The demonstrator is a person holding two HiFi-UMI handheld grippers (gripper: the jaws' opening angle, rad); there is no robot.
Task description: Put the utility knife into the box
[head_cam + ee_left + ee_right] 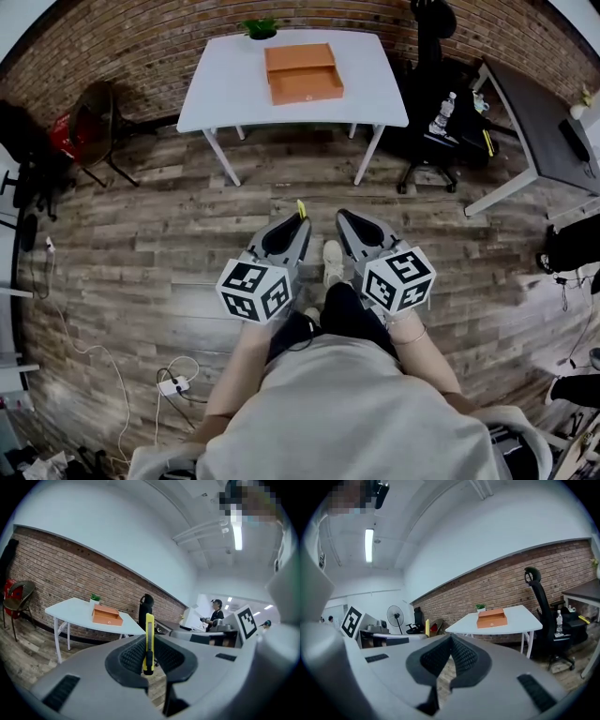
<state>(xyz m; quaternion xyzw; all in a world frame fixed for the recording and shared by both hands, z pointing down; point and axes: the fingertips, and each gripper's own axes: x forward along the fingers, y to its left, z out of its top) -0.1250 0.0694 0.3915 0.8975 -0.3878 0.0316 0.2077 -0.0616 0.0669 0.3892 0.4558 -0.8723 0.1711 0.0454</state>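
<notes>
The person's pale-shirted torso (347,422) filled the lower head view, standing on wood flooring well apart from the white table (225,84). On that table lay the orange box (302,73), open. The left gripper (300,225) was clamped on the yellow utility knife (149,639), which stood upright between its pads. The right gripper (451,640) had its jaws together with nothing between them.

**rigwatcher:** Can you see the whole utility knife (149,629)?

**me:** Nope, its lower end is buried between the left gripper (148,645) jaws. The box (107,615) is way out ahead of them, too small for me to tell what's inside.
</notes>
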